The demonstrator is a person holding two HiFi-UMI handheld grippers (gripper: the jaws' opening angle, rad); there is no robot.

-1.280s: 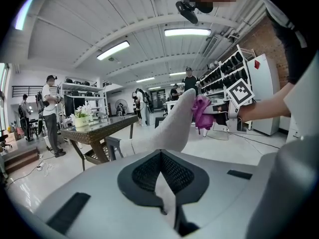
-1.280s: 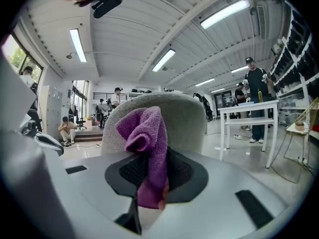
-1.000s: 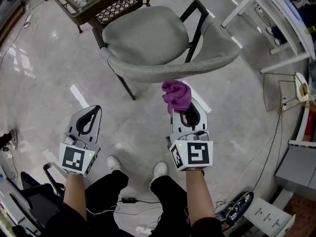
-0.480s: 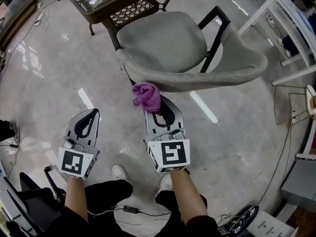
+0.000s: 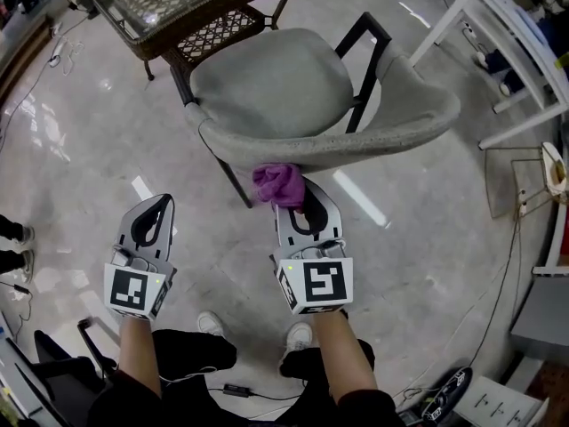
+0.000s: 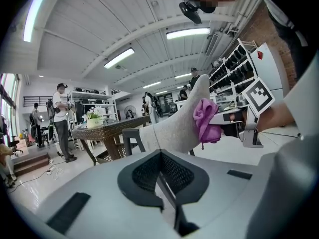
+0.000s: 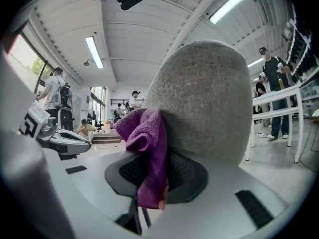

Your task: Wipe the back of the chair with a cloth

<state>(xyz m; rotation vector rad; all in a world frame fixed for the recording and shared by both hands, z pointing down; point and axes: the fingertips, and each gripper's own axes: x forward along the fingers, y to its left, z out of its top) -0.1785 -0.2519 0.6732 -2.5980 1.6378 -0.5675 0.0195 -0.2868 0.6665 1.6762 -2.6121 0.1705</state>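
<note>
The grey chair (image 5: 271, 83) stands with its curved back (image 5: 391, 127) toward the person, which puts the outer face within reach. Against that face the right gripper (image 5: 299, 205) presses a bunched purple cloth (image 5: 277, 185), with its jaws clamped on the cloth. The left gripper (image 5: 161, 210), jaws together and empty, hangs clear of the chair, apparently unneeded for wiping.

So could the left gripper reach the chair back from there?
Probably yes. The left gripper hangs shut and empty over the floor, nothing between it and the chair back. The right gripper holds the cloth off to one side.
</note>
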